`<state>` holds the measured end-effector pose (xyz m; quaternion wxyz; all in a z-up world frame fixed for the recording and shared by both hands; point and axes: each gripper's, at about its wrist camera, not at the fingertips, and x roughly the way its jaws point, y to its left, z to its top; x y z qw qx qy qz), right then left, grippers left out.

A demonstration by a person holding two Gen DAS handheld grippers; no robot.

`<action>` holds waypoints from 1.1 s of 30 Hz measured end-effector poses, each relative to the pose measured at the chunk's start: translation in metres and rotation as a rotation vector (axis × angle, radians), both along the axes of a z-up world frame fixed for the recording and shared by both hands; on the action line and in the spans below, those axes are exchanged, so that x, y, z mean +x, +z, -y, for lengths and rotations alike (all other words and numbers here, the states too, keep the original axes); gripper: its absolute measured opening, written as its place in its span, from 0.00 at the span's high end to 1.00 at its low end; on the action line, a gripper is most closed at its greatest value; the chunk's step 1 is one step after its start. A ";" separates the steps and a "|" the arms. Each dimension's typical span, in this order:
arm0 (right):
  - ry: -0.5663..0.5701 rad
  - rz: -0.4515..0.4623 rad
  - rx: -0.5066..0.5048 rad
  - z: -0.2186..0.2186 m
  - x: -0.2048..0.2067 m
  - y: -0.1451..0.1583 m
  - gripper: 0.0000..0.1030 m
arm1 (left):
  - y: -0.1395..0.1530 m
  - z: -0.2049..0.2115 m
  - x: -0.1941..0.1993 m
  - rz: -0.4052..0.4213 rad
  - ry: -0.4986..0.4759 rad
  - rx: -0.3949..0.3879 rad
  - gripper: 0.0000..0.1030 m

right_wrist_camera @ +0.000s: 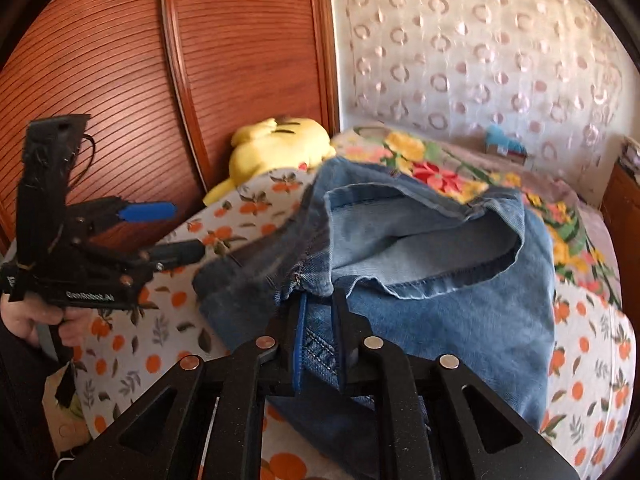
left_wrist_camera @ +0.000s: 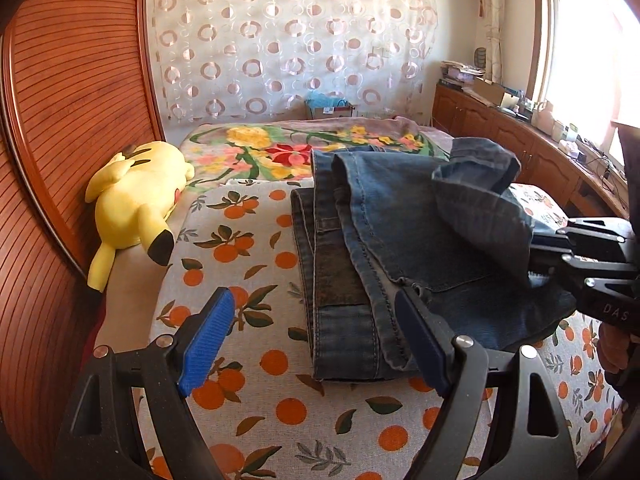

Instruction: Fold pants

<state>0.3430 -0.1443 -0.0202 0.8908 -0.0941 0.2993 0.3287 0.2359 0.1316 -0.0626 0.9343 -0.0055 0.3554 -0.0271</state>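
Blue denim pants (left_wrist_camera: 384,240) lie partly folded on the bed's orange-print cover (left_wrist_camera: 248,264). My left gripper (left_wrist_camera: 316,316) is open and empty, its blue pads astride the near left edge of the pants, just above the cover. My right gripper (right_wrist_camera: 320,308) is shut on a lifted fold of the pants (right_wrist_camera: 432,280) and holds it up over the rest. It also shows in the left wrist view (left_wrist_camera: 536,256) at the right, clamped on the denim. My left gripper shows in the right wrist view (right_wrist_camera: 184,232), open, at the left.
A yellow plush toy (left_wrist_camera: 140,200) lies at the bed's left edge against the wooden wardrobe (left_wrist_camera: 76,100). A floral blanket (left_wrist_camera: 304,148) covers the far bed. A wooden counter (left_wrist_camera: 532,148) with clutter runs along the right under the window.
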 end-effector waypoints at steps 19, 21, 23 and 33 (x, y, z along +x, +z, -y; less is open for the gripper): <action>-0.235 -0.006 -0.024 0.029 -0.022 -0.005 0.59 | 0.002 0.051 0.030 -0.016 -0.109 0.016 0.19; -0.263 -0.028 -0.024 0.033 -0.018 -0.012 0.59 | 0.004 0.059 0.037 -0.015 -0.127 0.018 0.19; -0.277 -0.048 -0.023 0.037 -0.013 -0.015 0.59 | 0.007 0.069 0.043 -0.011 -0.151 0.025 0.19; -0.276 -0.067 0.046 0.041 -0.008 -0.021 0.58 | 0.025 0.120 0.079 0.005 -0.307 0.039 0.24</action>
